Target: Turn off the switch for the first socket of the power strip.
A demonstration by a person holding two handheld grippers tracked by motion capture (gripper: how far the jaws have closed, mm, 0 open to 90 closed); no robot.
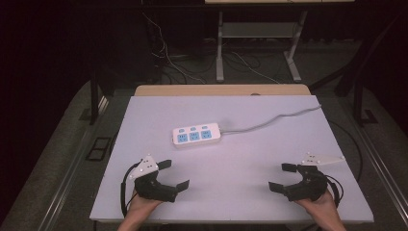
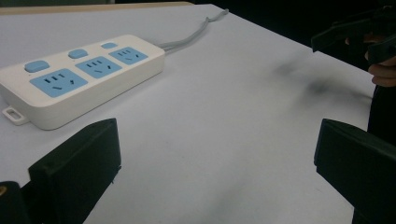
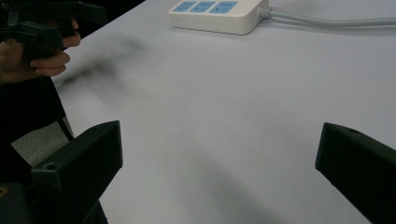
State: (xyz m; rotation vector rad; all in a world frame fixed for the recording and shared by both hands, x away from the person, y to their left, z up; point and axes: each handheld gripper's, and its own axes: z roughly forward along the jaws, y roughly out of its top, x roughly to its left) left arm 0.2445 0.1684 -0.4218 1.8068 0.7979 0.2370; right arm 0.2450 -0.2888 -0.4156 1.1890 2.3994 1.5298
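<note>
Nothing here that holds anything, really — just a white power strip lying flat near the middle of the table, three blue sockets up, each with a small blue button beside it. Nothing is plugged into it. Its grey cord snakes off toward the far right corner of the table.

My left gripper sits at the near left, jaws spread wide with nothing between them, tips aimed in and toward the strip. My right gripper mirrors it at the near right, also wide open and empty. Both are well apart from the strip and from each other. My hands come up from the bottom edge, wrapped around the handles.

From the left gripper view I get the strip close up on the left side — socket slots, buttons, and a little mounting tab on its near end. That detail is too small to make out from above. My right hand shows at the far right edge there.

The right gripper view catches the strip's cord end up top, with the cord running right, and my left hand gripping its handle at upper left. The high view adds the floor cables and a desk frame behind the table.
</note>
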